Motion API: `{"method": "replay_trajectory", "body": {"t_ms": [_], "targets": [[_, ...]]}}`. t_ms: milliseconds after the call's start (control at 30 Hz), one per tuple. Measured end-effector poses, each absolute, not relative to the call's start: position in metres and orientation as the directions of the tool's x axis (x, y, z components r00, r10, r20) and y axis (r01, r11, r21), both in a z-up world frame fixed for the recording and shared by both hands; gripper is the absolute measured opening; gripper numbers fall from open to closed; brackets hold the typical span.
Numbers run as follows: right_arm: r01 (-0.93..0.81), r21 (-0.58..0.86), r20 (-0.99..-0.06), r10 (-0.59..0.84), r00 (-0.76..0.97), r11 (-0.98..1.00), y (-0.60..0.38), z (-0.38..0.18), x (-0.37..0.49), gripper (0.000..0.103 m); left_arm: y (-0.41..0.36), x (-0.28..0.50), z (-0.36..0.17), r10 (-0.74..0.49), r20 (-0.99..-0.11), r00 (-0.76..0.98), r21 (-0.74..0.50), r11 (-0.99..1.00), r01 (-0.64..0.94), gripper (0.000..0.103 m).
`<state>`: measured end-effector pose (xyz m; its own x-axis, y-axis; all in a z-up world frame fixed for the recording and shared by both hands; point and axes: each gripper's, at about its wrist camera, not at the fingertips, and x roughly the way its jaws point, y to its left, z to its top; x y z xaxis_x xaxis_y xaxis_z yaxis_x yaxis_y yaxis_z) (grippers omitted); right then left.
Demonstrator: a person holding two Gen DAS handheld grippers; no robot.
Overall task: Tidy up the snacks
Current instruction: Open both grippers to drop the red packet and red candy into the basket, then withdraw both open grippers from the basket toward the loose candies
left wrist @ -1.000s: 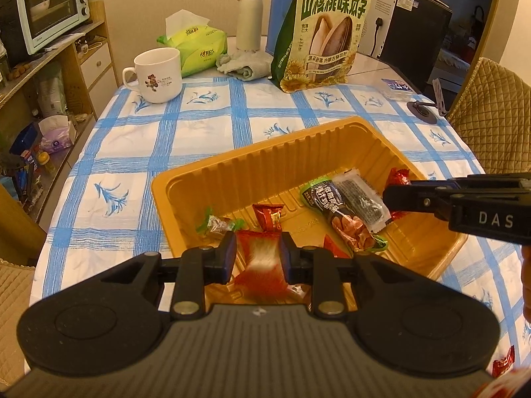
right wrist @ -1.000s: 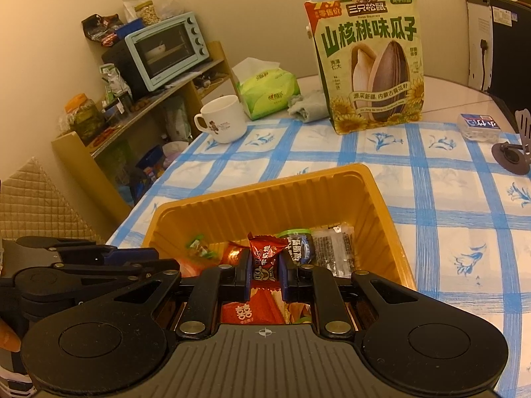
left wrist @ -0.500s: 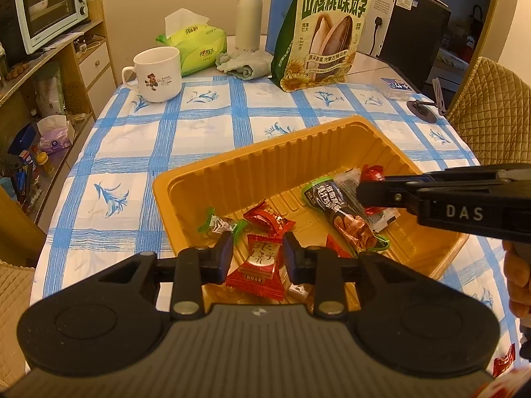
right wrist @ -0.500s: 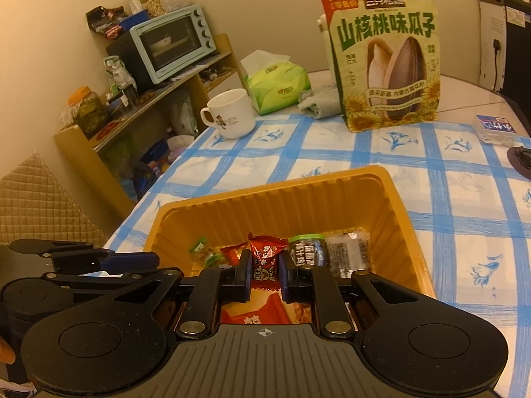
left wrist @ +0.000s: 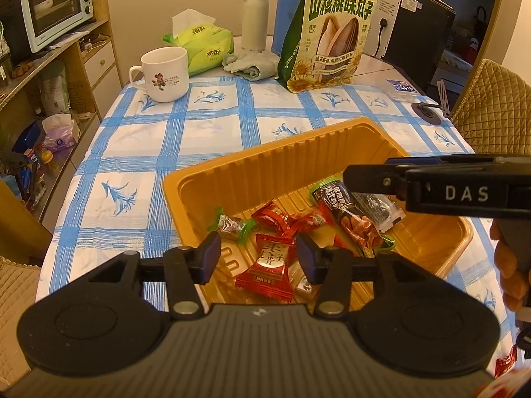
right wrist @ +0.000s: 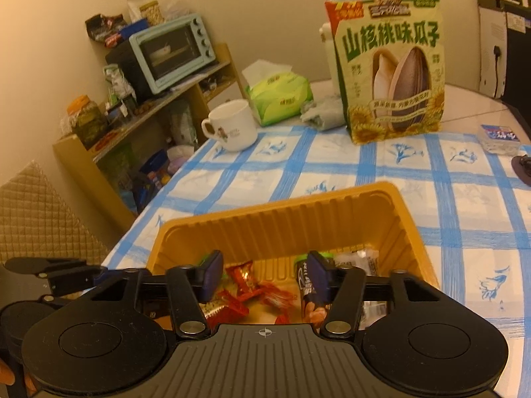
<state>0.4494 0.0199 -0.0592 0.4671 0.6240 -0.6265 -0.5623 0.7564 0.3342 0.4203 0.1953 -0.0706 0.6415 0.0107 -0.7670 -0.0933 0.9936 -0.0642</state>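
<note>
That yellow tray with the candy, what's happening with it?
A person is sorting snacks into the yellow tray on the checked table, with a gripper in each hand. The left gripper and the right gripper both hang over the tray and have just been opening, with nothing pinched between their jaws. A red candy lies in the tray below the left one, beside other wrapped sweets and a dark snack packet.
</note>
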Motion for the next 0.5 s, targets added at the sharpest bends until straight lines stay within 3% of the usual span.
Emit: {"method": "replay_trajectory", "body": {"t_ms": [67, 233, 500], "targets": [[-0.554, 0.331, -0.635, 0.615, 0.468, 0.764, 0.017, -0.058, 0.449, 0.060, 0.195, 0.418, -0.069, 0.011, -0.766, 0.643, -0.063, 0.994, -0.092, 0.055], [-0.539, 0.326, -0.638, 0.602, 0.480, 0.776, 0.003, -0.055, 0.442, 0.078, 0.190, 0.409, -0.062, 0.008, -0.758, 0.652, -0.057, 0.995, -0.078, 0.067], [-0.500, 0.348, -0.630, 0.593, 0.501, 0.793, -0.024, -0.045, 0.426, 0.087, 0.180, 0.391, -0.048, -0.002, -0.744, 0.668, -0.059, 0.996, -0.063, 0.079]]}}
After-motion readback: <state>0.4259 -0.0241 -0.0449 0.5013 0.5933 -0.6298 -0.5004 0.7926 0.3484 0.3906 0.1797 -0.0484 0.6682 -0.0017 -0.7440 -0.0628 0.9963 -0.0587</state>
